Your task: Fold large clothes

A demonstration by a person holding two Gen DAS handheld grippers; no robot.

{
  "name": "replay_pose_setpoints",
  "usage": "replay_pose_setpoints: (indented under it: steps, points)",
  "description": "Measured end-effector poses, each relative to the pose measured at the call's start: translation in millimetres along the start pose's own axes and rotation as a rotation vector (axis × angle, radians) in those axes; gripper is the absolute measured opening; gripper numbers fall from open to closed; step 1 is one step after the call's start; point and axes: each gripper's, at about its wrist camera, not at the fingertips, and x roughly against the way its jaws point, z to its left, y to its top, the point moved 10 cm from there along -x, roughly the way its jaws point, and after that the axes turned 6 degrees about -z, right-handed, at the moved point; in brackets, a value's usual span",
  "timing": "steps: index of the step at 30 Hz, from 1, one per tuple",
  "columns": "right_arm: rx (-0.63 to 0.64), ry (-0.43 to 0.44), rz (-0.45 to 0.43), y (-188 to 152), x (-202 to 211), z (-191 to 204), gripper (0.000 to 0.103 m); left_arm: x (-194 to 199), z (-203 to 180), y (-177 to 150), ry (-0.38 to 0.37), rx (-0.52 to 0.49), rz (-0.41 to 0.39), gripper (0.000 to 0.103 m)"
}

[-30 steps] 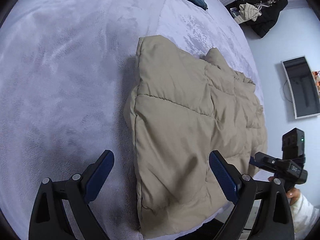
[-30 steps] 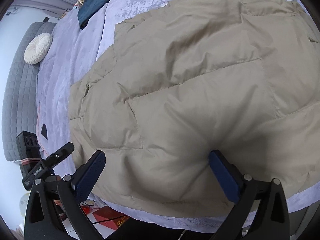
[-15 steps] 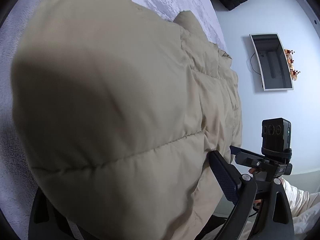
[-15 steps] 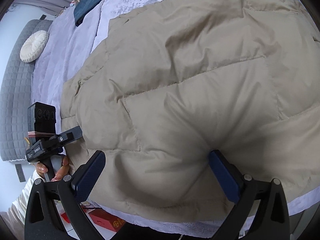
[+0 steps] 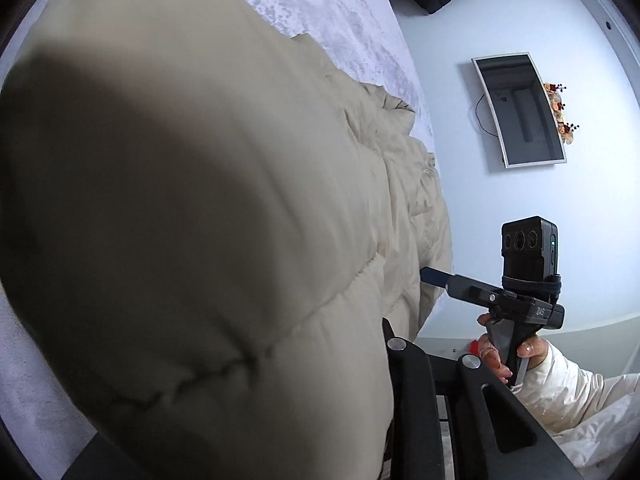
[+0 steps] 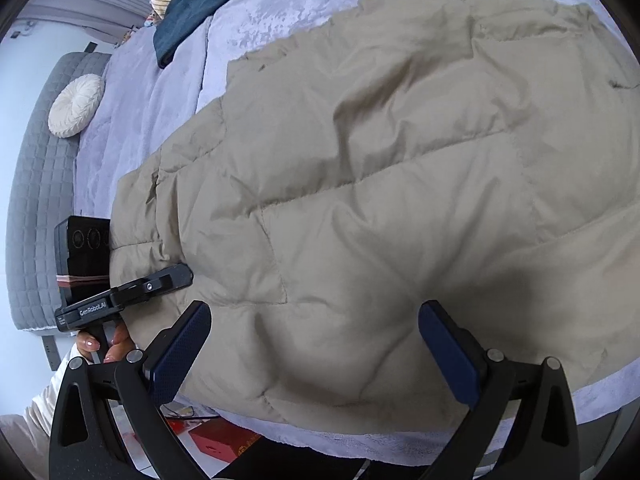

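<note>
left wrist: coat (image 5: pixel 208 216) fills frame left and centre, left gripper (image 5: pixel 384 400) apparently clenched on its hem, pads hidden | right wrist: coat on bed (image 6: pixel 168 92), right gripper (image 6: pixel 316 352) spread wide, ungrasping, low centre | handling: puffy, soft, slippery; pinch hem seam

The right black two-finger gripper with blue pads (image 6: pixel 314 354) is hovering with jaws spread wide, while the left black handheld gripper (image 6: pixel 178 276) is pinching closed, its hand (image 6: pixel 106 346) squeezing the handle.
</note>
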Motion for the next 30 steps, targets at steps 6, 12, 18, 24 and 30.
replay_pose_setpoints:
  steps: [6, 12, 18, 24, 30]
  points:
    - [-0.032, -0.056, -0.124, 34.1, 16.7, -37.8, 0.019, 19.3, -41.5, -1.2, 0.056, -0.017, -0.033, 0.029]
    - [0.026, 0.023, -0.144, 70.1, -8.7, -46.0, 0.013, 26.3, -91.6, -3.3, 0.188, -0.028, -0.064, 0.029]
    - [0.041, 0.101, -0.079, 84.5, -49.4, -45.1, 0.009, -2.7, -158.1, 4.0, 0.305, -0.064, -0.058, 0.029]
    - [-0.029, 0.205, -0.019, 87.7, -58.1, -56.5, 0.003, -50.9, -212.2, 18.7, 0.398, -0.113, -0.002, 0.030]
    - [-0.065, 0.274, -0.054, 94.9, -3.7, -84.1, 0.007, -86.1, -258.0, 24.7, 0.356, -0.135, 0.053, 0.068]
